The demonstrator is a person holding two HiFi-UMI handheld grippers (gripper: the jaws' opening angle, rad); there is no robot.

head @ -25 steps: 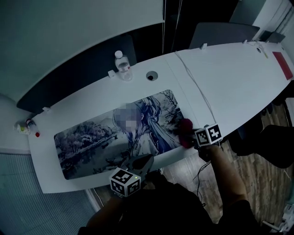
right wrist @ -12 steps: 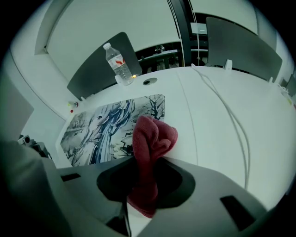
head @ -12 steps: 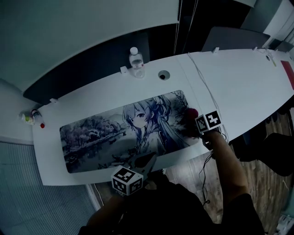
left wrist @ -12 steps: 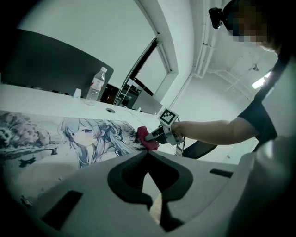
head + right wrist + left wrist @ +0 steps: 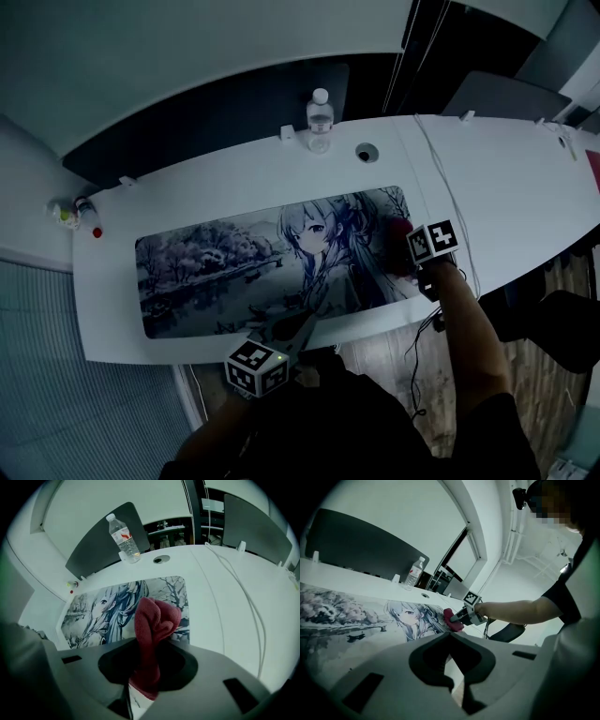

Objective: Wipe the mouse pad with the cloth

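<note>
A long mouse pad [image 5: 234,267] printed with an anime figure lies flat on the white table [image 5: 497,178]. My right gripper [image 5: 410,242] is shut on a bunched red cloth [image 5: 400,231] at the pad's right edge. In the right gripper view the cloth [image 5: 157,616] sticks up from between the jaws, over the pad [image 5: 108,606]. My left gripper [image 5: 289,330] sits at the pad's near edge with its jaws together and nothing in them. The left gripper view shows the pad [image 5: 356,620], the cloth [image 5: 453,619] and the right gripper [image 5: 461,616] beyond it.
A clear water bottle [image 5: 320,119] stands at the table's far edge, beside a round cable hole [image 5: 366,153]. A white cable [image 5: 450,202] runs across the table right of the pad. Small items [image 5: 75,214] sit at the far left corner. A dark chair [image 5: 497,94] stands behind the table.
My right gripper has carried the cloth from the pad's near right corner farther along its right edge. The left gripper has stayed at the near edge. The head view has shifted.
</note>
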